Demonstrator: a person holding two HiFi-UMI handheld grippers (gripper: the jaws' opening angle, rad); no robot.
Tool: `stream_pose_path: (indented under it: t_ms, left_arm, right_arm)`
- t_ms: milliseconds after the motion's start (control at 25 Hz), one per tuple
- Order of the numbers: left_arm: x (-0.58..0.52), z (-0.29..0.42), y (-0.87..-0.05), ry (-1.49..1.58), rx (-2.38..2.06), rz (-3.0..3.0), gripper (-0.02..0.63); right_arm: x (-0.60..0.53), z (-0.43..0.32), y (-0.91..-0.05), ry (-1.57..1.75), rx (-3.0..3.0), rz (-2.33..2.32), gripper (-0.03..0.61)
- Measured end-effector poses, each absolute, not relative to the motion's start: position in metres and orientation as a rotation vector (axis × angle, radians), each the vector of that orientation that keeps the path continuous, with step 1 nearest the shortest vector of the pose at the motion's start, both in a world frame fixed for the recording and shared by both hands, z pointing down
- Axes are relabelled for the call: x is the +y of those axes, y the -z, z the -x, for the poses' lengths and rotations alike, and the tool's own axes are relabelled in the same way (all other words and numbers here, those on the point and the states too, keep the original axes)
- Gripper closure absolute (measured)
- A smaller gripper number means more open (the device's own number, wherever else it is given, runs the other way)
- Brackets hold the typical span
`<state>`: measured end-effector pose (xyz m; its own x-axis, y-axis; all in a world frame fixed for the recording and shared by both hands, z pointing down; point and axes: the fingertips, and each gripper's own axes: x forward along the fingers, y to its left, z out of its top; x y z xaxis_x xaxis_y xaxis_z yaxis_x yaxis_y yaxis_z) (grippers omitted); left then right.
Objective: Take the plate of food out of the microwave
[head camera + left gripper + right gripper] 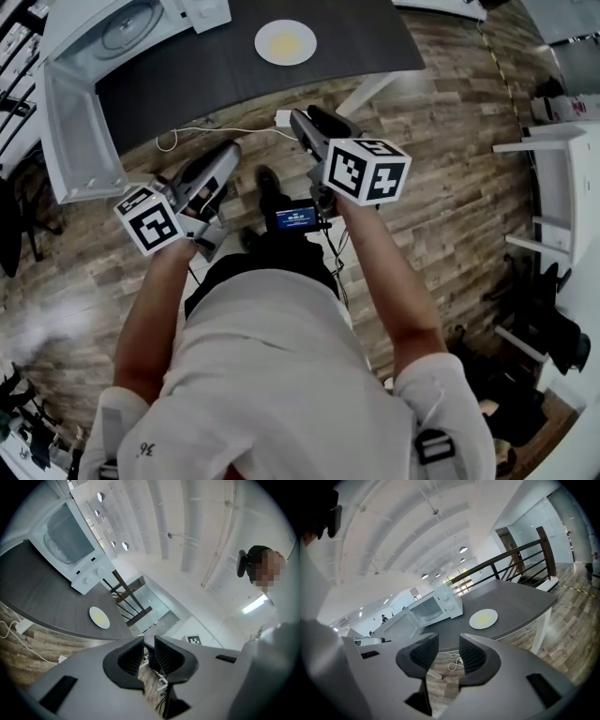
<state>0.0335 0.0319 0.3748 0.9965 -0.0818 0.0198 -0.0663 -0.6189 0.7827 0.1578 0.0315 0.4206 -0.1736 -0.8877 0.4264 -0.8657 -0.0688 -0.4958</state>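
– While I hold both grippers back over the plank floor [450, 187], the plate of food [285, 42] is well ahead of the jaws, out on the dark table [225, 75], with neither gripper near it.

– How are the jaws set?

– On the left gripper [149, 641], the ribbed black pads are nearly together, a thin slit between them and nothing in it. On the right gripper [448, 640], the gap is wider, about half open, also empty; only floor and a white cable [453, 663] show through it.

– Where's the plate from each pair?

– From the left jaws it's ahead and off to the left, past the table edge. From the right jaws it's ahead and a touch right, beyond the near edge. The microwave [436, 607] stands farther back than the plate, left of the right jaws' line, and its door [70, 131] is swung wide open.

– Give me surfaces.

– The plate is round, white, flat and smooth, with a pale yellow patch in the middle. The tabletop is matte charcoal with a curved front edge on white legs. The microwave is a glossy white box with two round knobs. The floor is streaky brown wood. The gripper bodies are smooth grey shells, and the pads are finely grooved rubber.
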Motion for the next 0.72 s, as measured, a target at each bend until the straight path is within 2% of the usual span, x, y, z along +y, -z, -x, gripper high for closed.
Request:
stream_pose_path:
  t_ms: [120, 480, 720]
  left_arm:
    - [0.053, -0.019, -0.368, 0.003, -0.086, -2.267, 0.541]
    - [0.103, 0.02, -0.334, 0.028, 0.005, -2.341, 0.541]
    - [0.119, 0.032, -0.309, 0.042, 0.019, -2.39, 0.541]
  right_arm:
    - [0.057, -0.141, -0.405, 1.042, 2.131, 1.991, 0.45]
    - [0.128, -0.102, -0.373, 0.942, 2.142, 1.989, 0.576]
    - [0.152, -0.089, -0.352, 0.928, 2.149, 1.966, 0.577]
